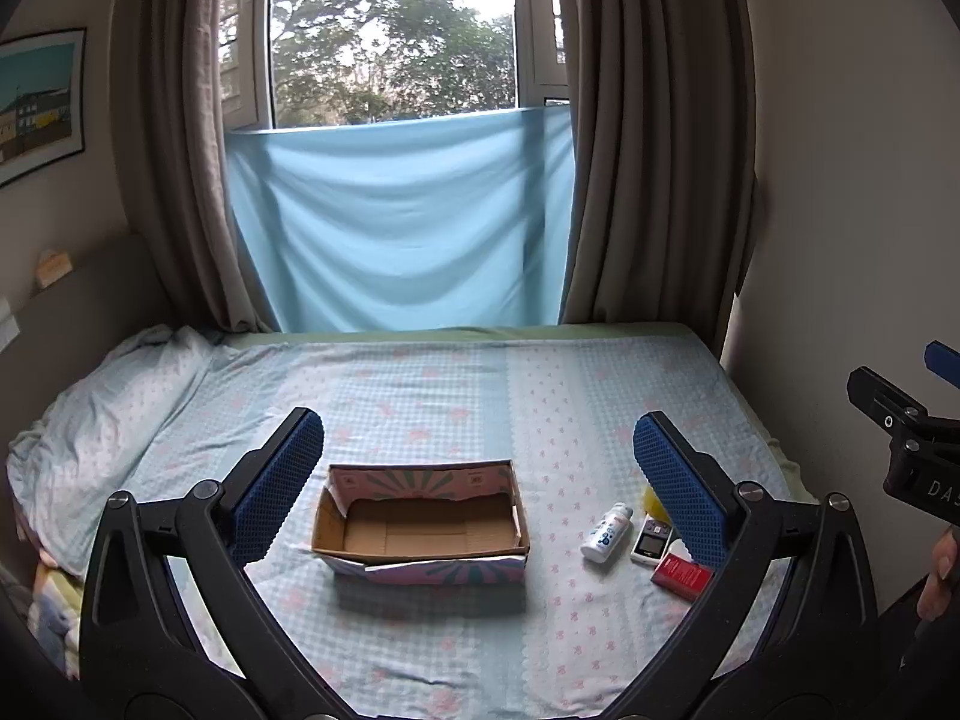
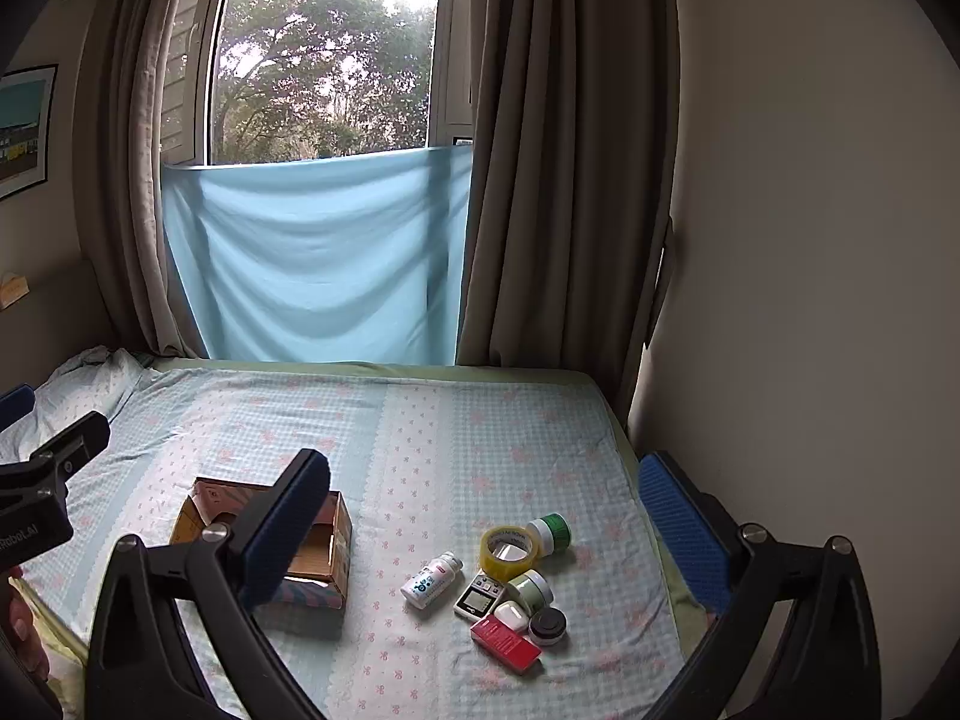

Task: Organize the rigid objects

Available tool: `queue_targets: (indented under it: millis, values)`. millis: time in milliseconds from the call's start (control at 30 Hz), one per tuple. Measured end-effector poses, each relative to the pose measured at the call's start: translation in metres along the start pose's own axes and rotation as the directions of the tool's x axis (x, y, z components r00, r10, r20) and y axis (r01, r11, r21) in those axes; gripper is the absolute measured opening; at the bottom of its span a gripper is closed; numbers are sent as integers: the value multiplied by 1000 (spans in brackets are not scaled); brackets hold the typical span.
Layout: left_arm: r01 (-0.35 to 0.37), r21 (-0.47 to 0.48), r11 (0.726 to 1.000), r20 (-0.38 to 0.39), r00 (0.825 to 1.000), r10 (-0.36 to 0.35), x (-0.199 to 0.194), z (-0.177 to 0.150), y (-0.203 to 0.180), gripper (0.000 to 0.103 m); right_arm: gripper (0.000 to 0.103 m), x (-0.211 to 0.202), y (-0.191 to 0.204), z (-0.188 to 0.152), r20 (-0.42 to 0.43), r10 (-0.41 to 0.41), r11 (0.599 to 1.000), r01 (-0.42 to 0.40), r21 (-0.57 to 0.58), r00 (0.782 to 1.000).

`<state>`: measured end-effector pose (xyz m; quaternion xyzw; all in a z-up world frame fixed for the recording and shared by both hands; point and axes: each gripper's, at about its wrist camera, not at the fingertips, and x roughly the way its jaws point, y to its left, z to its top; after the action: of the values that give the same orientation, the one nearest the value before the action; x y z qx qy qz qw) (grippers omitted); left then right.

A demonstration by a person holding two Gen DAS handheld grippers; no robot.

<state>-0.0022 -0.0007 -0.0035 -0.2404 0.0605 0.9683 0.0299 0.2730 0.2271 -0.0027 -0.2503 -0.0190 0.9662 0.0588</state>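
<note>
Hovering over the bed [image 2: 420, 420] rn, left gripper [image 1: 478, 468] and right gripper [image 2: 485, 516] both spread wide, nothing held. Box [image 1: 420, 525] sits empty, left of the pile: bottle [image 2: 431, 579], tape [image 2: 507, 551], jars, red pack [image 2: 505, 643]. Stuff's packed tight on soft bedding imo, so grabbing one prob knocks its neighbours or rolls the bottle.

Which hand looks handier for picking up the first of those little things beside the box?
Probably the right. The right gripper looks straight over the white bottle, tape roll and red box, jaws open. The left gripper faces the empty cardboard box, with those items off to its side.
</note>
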Motion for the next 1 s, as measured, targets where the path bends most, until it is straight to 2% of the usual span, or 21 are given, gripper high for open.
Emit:
queue_targets:
  millis: [1000]
  values:
    - [109, 19, 994, -3, 994, -109, -1, 2, -2, 103, 103, -1, -2, -3, 0, -7, 1000, 7, -1, 1000]
